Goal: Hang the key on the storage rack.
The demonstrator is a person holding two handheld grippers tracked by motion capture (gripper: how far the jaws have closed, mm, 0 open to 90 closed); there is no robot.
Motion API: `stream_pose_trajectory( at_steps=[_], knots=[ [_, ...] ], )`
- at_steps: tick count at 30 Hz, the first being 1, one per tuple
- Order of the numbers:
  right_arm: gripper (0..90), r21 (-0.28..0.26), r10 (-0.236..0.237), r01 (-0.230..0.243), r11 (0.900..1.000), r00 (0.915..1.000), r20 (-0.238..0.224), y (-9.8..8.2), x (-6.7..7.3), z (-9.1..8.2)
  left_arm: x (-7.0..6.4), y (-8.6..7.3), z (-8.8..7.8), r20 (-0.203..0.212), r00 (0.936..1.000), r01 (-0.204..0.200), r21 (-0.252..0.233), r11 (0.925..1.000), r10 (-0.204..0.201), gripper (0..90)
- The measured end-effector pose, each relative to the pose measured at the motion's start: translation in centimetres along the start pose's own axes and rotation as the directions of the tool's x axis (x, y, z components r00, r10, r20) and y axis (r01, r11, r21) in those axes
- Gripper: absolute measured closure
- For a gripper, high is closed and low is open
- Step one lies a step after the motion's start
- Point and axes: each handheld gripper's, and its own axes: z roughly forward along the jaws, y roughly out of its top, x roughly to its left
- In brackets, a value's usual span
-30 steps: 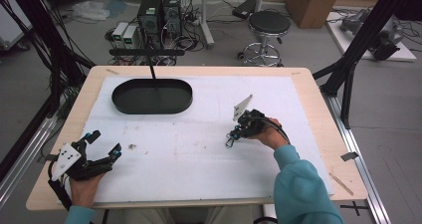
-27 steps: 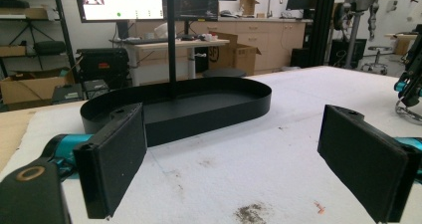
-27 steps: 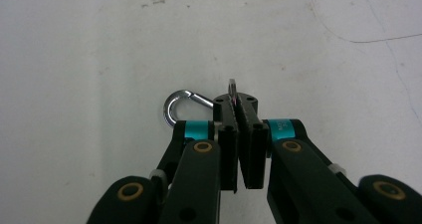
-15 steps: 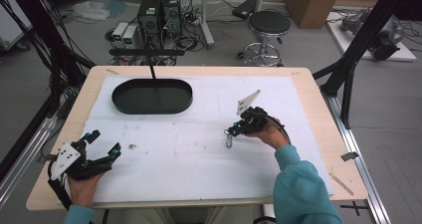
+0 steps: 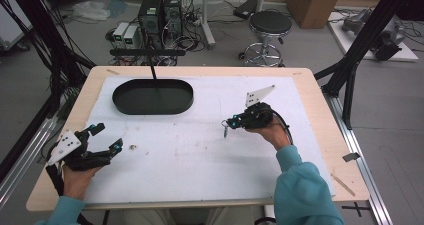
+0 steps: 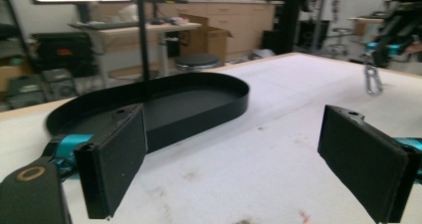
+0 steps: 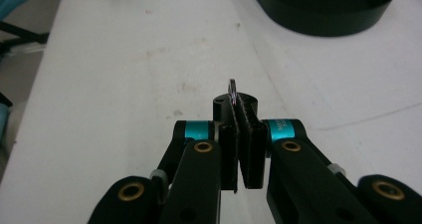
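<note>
Near the middle of the table [image 5: 200,160], a little right of centre, the right claw [image 5: 227,124] is clenched on a small metal chain [image 5: 226,131], a short run of links that hangs straight down from the pinched pads, its long axis upright and its lower end just above or at the white surface; which of the 2 I cannot tell. From the right gripper view a thin ring [image 7: 232,90] of that chain pokes up between the closed pads, so the grip sits at the very top link. What the coming move turns on is the black oval tray [image 5: 152,96]: it lies up and to the left of the right claw, toward the far edge, its long axis running left to right across the table. The left claw [image 5: 107,137] hovers released and holding nothing at the near left corner, just beside a small speck of debris [image 5: 133,146]. I judge the right hand, already holding the chain, the one to carry it to the tray.
</note>
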Motion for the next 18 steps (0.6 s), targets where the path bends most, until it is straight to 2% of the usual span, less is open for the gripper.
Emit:
stream_pose_trajectory(
  at_steps=[4, 8, 12, 18],
  knots=[
    [88.7, -0.048, -0.009, 0.009, 0.999, 1.0000, 0.001, 0.5, 0.5, -0.6, 0.4, 1.6, 0.7, 0.068, 0.9975, 0.019, 0.002, 0.9998, -0.019, 12.4],
    [88.7, -0.101, -0.024, 0.024, 0.995, 0.9997, 0.001, 1.0, 0.8, -1.1, 0.5, 3.2, 1.6, 0.135, 0.9908, 0.010, 0.030, 0.9995, -0.013, 12.4],
    [88.7, -0.142, -0.029, 0.028, 0.990, 0.9995, -0.009, 1.5, 0.9, -1.5, 0.3, 4.6, 2.6, 0.224, 0.9743, 0.007, 0.060, 0.9982, -0.020, 12.6],
    [88.7, -0.188, -0.055, 0.049, 0.981, 0.9982, -0.026, 2.6, 1.2, -2.0, 0.3, 6.2, 4.3, 0.297, 0.9548, -0.007, 0.094, 0.9955, -0.022, 13.6]
  ],
)
